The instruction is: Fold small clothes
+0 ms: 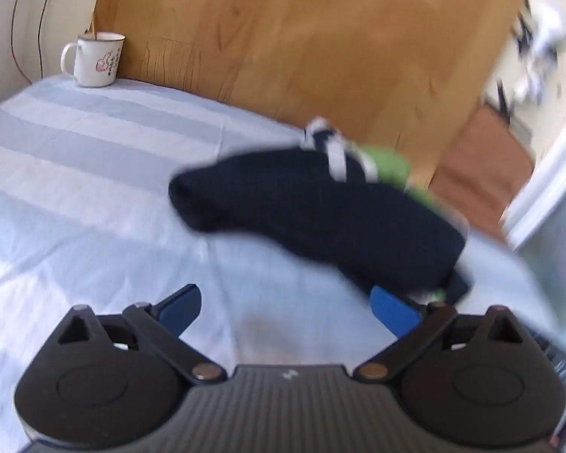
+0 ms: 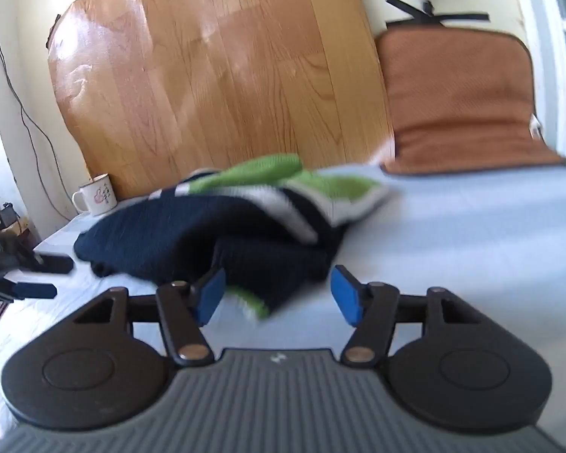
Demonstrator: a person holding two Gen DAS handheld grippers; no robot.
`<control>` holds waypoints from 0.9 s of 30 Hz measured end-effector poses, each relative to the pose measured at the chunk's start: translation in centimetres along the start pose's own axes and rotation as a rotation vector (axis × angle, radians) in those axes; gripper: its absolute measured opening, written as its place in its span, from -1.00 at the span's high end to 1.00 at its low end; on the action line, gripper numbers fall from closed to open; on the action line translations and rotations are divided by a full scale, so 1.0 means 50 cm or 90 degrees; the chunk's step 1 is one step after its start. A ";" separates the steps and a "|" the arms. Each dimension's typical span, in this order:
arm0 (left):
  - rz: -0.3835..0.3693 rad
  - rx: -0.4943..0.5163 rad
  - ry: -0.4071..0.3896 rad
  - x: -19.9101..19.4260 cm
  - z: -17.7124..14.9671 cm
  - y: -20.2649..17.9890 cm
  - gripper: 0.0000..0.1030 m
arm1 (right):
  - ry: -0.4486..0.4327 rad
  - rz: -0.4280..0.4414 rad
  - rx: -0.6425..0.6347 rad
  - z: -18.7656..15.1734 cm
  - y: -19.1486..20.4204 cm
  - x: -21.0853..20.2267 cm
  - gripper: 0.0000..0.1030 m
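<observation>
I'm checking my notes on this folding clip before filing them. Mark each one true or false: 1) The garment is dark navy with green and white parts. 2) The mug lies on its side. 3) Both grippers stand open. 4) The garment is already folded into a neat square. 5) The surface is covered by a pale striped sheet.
1) True: the garment is navy with green and white.
2) False: the mug stands upright.
3) True: left gripper and right gripper both stand open.
4) False: it lies in a rumpled heap.
5) True: the sheet is pale and striped.
</observation>
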State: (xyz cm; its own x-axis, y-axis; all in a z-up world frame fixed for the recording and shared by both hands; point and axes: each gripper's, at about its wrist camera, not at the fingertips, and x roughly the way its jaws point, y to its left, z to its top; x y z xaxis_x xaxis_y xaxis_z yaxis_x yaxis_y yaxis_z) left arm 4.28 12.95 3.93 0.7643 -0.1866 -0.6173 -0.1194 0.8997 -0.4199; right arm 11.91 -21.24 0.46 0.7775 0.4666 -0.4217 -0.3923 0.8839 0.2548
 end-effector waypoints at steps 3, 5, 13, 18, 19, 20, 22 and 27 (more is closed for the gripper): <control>-0.072 -0.043 -0.009 0.018 0.055 0.023 -1.00 | -0.007 0.001 0.015 0.058 -0.029 0.033 -0.27; -0.092 -0.070 0.001 0.047 0.081 0.029 -0.99 | 0.011 0.020 0.042 0.085 -0.050 0.064 -0.33; -0.067 -0.063 0.057 0.154 0.092 0.005 0.55 | 0.145 0.125 0.213 0.101 -0.080 0.193 0.81; -0.133 -0.012 0.049 0.057 0.047 -0.008 0.82 | 0.066 0.176 0.092 0.115 -0.030 0.033 0.82; -0.156 0.012 0.041 0.019 0.031 -0.012 0.82 | 0.058 0.192 0.062 0.106 -0.025 -0.009 0.82; -0.176 0.042 0.035 -0.013 0.014 -0.014 0.81 | 0.057 0.211 0.034 0.099 -0.022 -0.043 0.82; -0.227 0.087 0.041 -0.062 -0.013 -0.012 0.77 | 0.093 0.267 -0.013 0.071 -0.022 -0.090 0.81; -0.254 0.144 0.008 -0.116 0.020 -0.001 -0.05 | 0.166 0.322 -0.014 0.037 -0.063 -0.127 0.64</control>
State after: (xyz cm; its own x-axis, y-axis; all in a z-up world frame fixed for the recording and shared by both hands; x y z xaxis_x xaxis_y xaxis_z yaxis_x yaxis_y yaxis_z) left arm 0.48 14.37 8.22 0.7142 -0.5399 -0.4455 0.3259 0.8197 -0.4710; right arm 9.12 -27.03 3.94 0.3441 0.8222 -0.4534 -0.6962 0.5474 0.4643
